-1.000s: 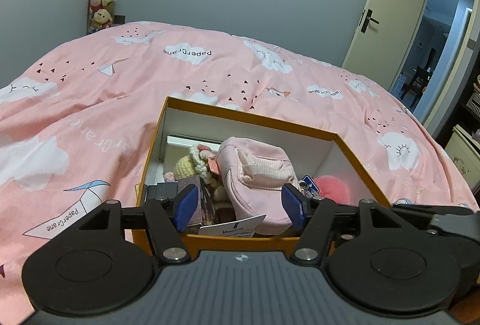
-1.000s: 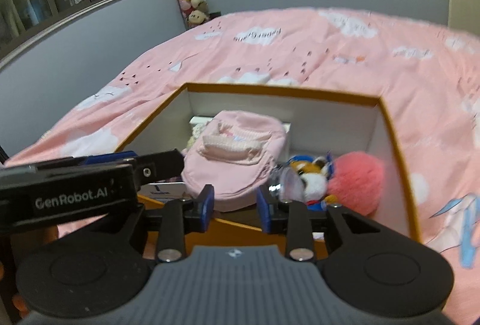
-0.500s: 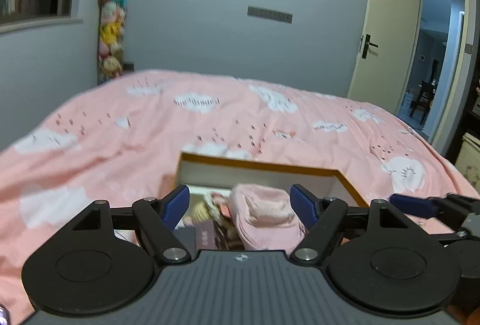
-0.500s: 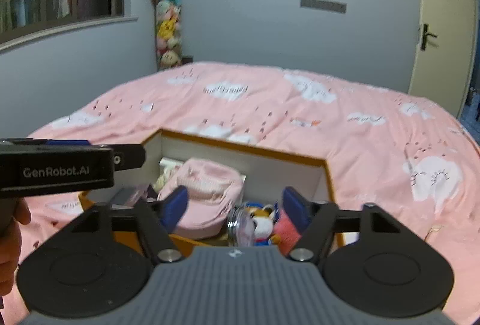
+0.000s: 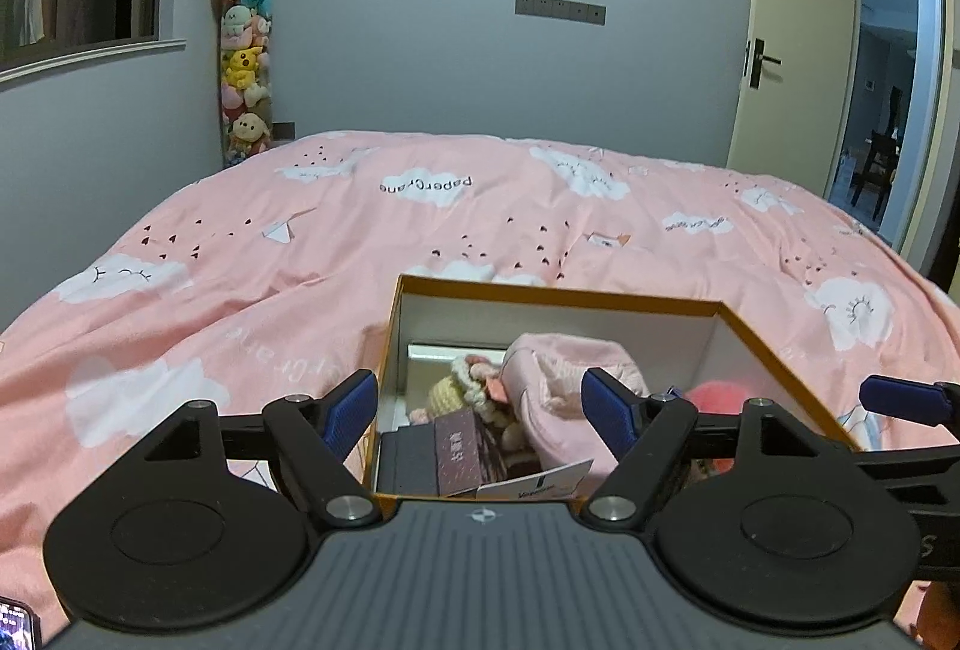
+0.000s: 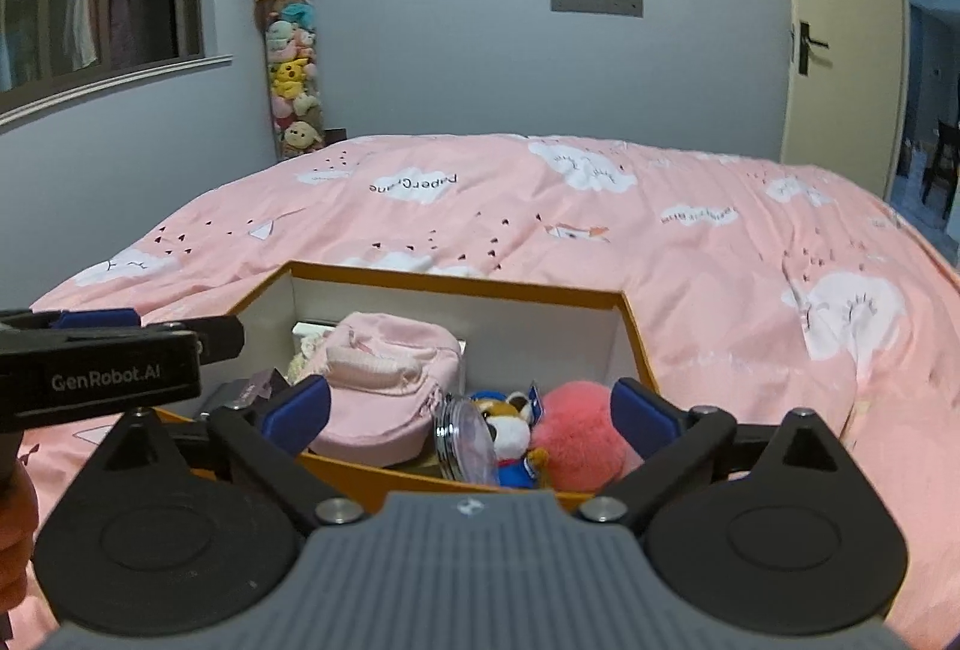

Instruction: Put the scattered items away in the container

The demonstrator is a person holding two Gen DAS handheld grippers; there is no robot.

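An orange box [image 5: 558,294] [image 6: 456,281] with white inner walls sits on the pink bed. Inside lie a pink pouch [image 6: 384,380] [image 5: 558,368], a knitted doll [image 5: 462,386], a dark booklet [image 5: 465,449], a clear jar [image 6: 465,434], a small tiger plush [image 6: 510,431] and a pink pompom [image 6: 579,434]. My left gripper [image 5: 483,410] hangs open just before the box's near edge, nothing between its fingers. My right gripper [image 6: 471,413] is at the near edge too, its jaws opening wide, gripping nothing.
The pink quilt [image 5: 420,206] with cloud prints spreads around the box. A tall tube of plush toys [image 5: 243,50] stands in the far corner. A door [image 5: 786,50] stands open at the right. A phone corner [image 5: 15,623] shows at the lower left.
Both grippers have tilted up and drawn back from the box. The right jaws went from nearly shut to wide; the left jaws widened too.
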